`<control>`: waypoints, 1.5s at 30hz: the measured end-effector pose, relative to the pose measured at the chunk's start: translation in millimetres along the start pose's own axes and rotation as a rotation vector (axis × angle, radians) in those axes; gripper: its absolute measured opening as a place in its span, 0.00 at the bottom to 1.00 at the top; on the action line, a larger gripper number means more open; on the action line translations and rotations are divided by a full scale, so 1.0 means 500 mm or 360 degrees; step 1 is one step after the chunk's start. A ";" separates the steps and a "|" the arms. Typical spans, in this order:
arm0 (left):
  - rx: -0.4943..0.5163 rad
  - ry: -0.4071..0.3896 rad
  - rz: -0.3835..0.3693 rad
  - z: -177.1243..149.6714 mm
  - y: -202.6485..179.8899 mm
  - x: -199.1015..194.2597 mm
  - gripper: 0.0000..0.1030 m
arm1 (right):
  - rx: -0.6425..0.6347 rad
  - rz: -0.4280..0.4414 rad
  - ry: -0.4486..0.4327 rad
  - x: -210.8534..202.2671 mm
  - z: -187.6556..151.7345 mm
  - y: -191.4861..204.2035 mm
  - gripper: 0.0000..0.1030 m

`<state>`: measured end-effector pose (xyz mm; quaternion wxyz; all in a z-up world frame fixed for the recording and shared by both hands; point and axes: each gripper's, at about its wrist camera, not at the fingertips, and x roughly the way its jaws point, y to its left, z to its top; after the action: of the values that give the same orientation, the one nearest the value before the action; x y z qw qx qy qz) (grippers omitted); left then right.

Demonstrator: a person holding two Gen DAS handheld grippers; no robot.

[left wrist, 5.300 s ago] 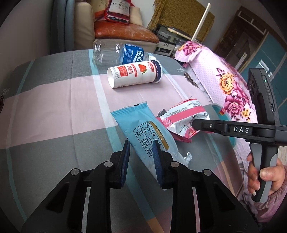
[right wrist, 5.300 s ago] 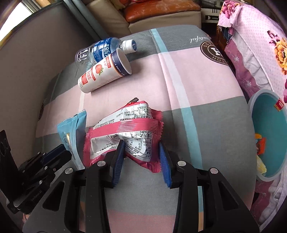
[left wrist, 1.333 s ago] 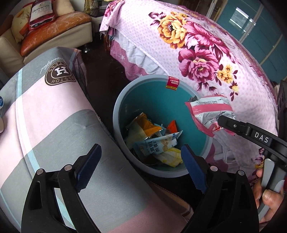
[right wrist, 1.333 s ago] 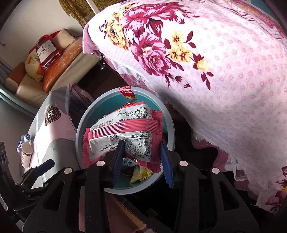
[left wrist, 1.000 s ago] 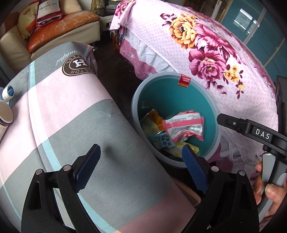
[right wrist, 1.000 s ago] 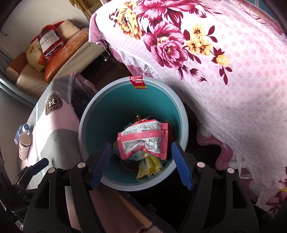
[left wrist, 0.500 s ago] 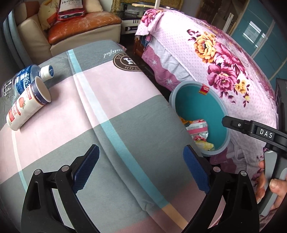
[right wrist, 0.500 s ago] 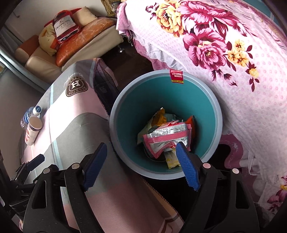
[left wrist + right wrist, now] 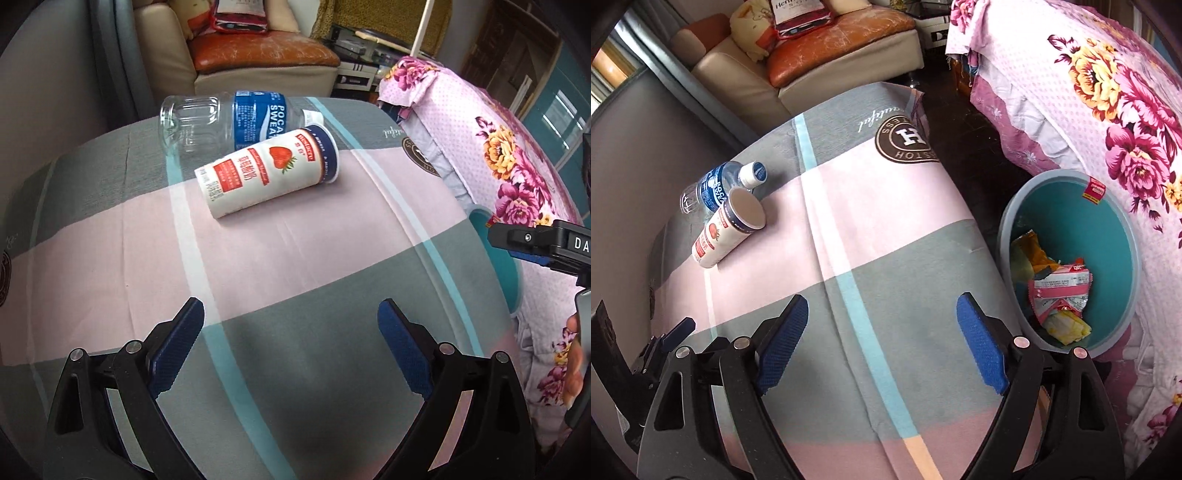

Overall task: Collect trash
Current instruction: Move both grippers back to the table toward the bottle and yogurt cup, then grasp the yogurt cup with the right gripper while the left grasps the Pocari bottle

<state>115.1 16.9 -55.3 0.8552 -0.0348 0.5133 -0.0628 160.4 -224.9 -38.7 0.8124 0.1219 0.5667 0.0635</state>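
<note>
**Both grippers empty over table, two items left**

Checked tablecloth (image 9: 905,258) covers the table. Teal bin (image 9: 1008,221) stands beside its right edge, pink wrapper (image 9: 1060,291) inside on other trash. Clear bottle (image 9: 221,122) and strawberry cup (image 9: 269,173) lie touching at the far side. Left gripper (image 9: 291,350): jaws wide, nothing between. Right gripper (image 9: 882,339): jaws opening, nothing between.

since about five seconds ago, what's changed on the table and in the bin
Both wrappers have left the table: the pink wrapper now lies in the teal bin, let go by the right gripper, whose jaws are opening with nothing between them. The blue wrapper went in too. The left gripper is open and empty, back over the table. The bottle and strawberry cup lie unmoved.
</note>
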 end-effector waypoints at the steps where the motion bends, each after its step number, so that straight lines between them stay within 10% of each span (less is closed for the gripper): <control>1: -0.0017 -0.0007 0.0010 0.002 0.025 -0.002 0.92 | -0.0020 0.0007 0.0016 0.009 0.004 0.031 0.77; 18: -0.0293 -0.0101 0.0065 0.028 0.328 -0.008 0.92 | 0.0261 0.0034 0.0082 0.156 0.091 0.309 0.77; 37: -0.0195 -0.0091 0.0073 0.050 0.336 0.027 0.92 | 0.0394 0.0186 0.0172 0.240 0.100 0.306 0.77; 45: -0.0196 -0.0084 0.0061 0.043 0.326 0.027 0.92 | 0.0323 0.0255 0.0179 0.217 0.085 0.313 0.51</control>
<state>152.3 176.1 -77.2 0.8657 -0.0793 0.4941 -0.0137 243.7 -53.3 -80.8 0.7552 0.2444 0.6033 0.0773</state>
